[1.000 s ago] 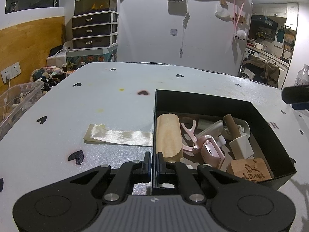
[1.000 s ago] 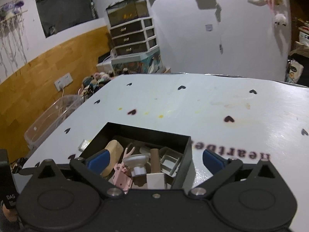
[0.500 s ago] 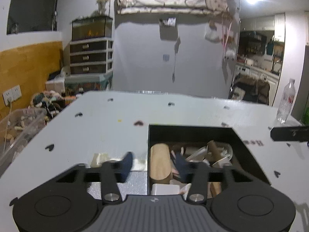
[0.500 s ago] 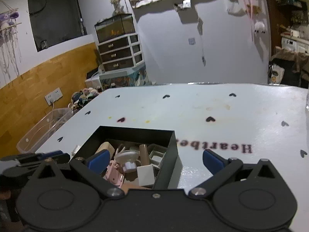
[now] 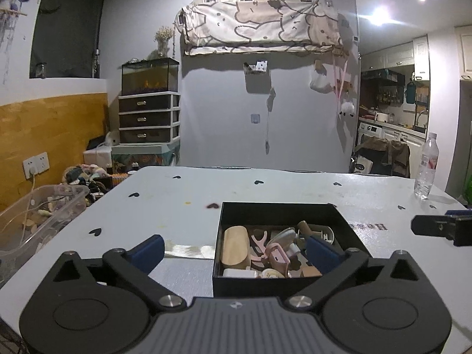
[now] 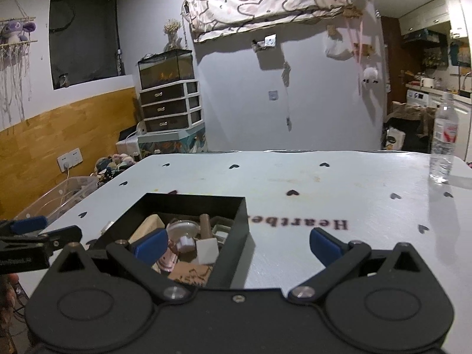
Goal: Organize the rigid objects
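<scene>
A black open box point(image 5: 277, 209) sits on the white table, filled with several small rigid objects: a wooden block point(image 5: 234, 246), pink plastic pieces point(image 5: 275, 255), white parts. It also shows in the right wrist view point(image 6: 236, 215). My left gripper point(image 5: 233, 250) is open and empty, raised above the box's near edge. My right gripper point(image 6: 236, 244) is open and empty, above the box's right near corner. A cream ribbon strip point(image 5: 188, 249) lies flat left of the box.
A clear water bottle point(image 6: 442, 144) stands at the table's far right; it also shows in the left wrist view point(image 5: 426, 166). A clear plastic bin point(image 5: 38, 215) sits beyond the left table edge. Drawers with a fish tank point(image 5: 149, 115) stand by the wall.
My left gripper was shut on the box's near left wall; it has opened, let go, lifted and drawn back. My right gripper stayed open and also rose.
</scene>
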Tool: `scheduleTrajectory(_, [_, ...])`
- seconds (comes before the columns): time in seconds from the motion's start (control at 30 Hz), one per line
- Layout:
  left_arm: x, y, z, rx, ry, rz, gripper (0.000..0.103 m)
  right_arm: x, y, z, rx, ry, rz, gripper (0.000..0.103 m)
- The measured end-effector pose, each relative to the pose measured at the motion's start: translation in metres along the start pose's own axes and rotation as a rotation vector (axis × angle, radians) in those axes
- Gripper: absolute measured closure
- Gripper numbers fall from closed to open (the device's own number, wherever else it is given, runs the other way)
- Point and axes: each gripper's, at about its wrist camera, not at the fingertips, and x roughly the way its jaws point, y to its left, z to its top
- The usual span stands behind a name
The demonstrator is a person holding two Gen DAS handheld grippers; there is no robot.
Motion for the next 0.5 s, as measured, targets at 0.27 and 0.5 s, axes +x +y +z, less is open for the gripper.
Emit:
scheduleTrajectory(0.27, [-0.025, -0.004, -0.017, 0.002, -0.034, 0.005, 0.000, -0.027, -0.002, -0.027, 0.008, -0.017, -0.044, 0.000])
scheduleTrajectory(0.5, [-0.044, -0.013, -0.031, 0.044, -0.040, 0.027, 0.000, -0.052, 0.006, -0.043, -0.015, -0.049, -0.059, 0.000])
